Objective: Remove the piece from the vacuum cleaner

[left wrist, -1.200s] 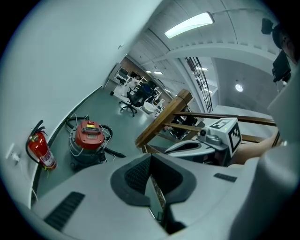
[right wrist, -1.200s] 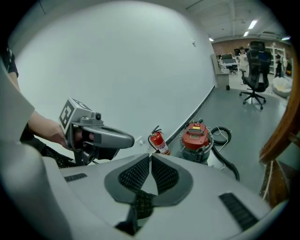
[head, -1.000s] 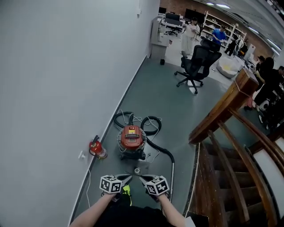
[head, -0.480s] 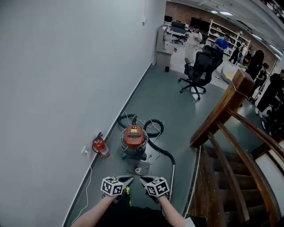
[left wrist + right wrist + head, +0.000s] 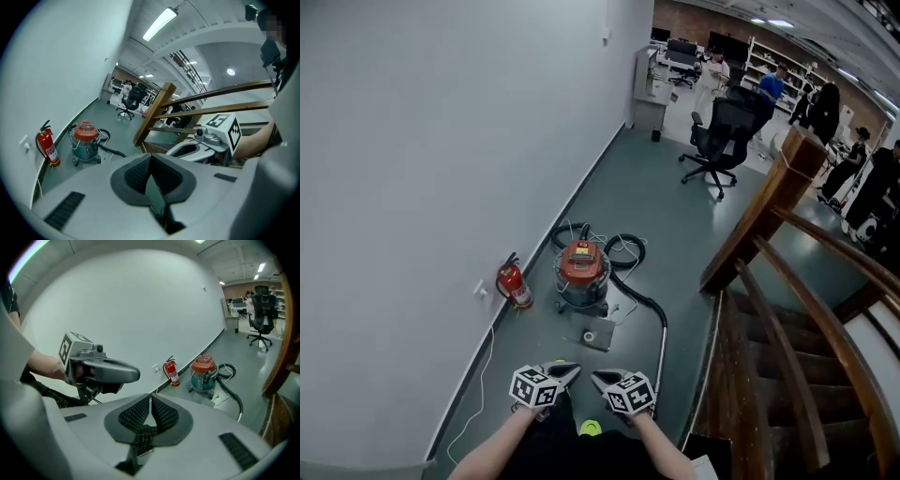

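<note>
A person stands in a grey-floored corridor with the left gripper (image 5: 570, 369) and the right gripper (image 5: 598, 378) held side by side low in the head view, both aimed ahead and down. Each gripper view shows that gripper's own ribbed pads pressed together at the tips with nothing between them, so both are closed and empty.

The vacuum cleaner (image 5: 582, 273), a metal canister with a red lid, stands on the floor (image 5: 675, 225) well ahead of the grippers and near the white wall (image 5: 441, 141). A red fire extinguisher (image 5: 515, 284) sits just to its left against the wall. The vacuum's black hose (image 5: 623, 255) coils behind the canister and runs off to the right, meeting a pale wand (image 5: 662, 361) that lies along the floor beside the wooden staircase (image 5: 769, 309). A small flat grey item (image 5: 598, 335) lies on the floor between the vacuum and the grippers. A black office chair (image 5: 719, 131) stands farther down the corridor, with people beyond it.
</note>
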Available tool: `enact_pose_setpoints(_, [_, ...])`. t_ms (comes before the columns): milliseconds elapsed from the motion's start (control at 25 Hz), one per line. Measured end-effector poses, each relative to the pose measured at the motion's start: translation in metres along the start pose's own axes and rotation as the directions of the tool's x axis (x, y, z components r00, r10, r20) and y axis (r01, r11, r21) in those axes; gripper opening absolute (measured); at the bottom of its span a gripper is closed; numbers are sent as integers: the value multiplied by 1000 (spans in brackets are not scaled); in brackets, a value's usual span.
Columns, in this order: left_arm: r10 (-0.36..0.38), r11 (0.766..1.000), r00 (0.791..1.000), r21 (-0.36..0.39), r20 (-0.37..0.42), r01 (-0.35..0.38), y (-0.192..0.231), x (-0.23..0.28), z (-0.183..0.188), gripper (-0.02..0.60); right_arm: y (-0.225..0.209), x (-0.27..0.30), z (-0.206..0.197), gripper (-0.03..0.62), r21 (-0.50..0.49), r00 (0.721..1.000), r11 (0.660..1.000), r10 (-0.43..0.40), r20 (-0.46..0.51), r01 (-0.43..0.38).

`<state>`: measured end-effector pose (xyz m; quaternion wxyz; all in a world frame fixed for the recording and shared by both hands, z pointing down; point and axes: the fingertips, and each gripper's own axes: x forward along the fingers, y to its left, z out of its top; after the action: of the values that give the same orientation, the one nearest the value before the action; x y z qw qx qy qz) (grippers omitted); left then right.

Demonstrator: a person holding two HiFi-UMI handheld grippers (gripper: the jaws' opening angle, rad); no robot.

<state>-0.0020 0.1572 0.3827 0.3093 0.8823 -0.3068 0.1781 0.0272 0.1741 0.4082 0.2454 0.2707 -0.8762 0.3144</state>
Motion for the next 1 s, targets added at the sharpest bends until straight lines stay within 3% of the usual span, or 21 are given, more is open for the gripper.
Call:
enact_pose_setpoints(440, [48, 998, 998, -38, 48, -46, -36, -19, -12, 9, 23, -24, -20, 28, 19, 999, 1000, 24, 49, -25])
enact_pose_setpoints(680, [64, 994, 995, -98, 81, -56, -43, -27, -29, 9, 29, -29, -22, 28, 32, 997, 999, 23, 69, -25])
enact_pose_setpoints(1000, [49, 999, 995, -21, 90, -48, -52, -29, -36, 9, 41, -39, -18, 15, 3, 990, 1000, -24, 137, 24])
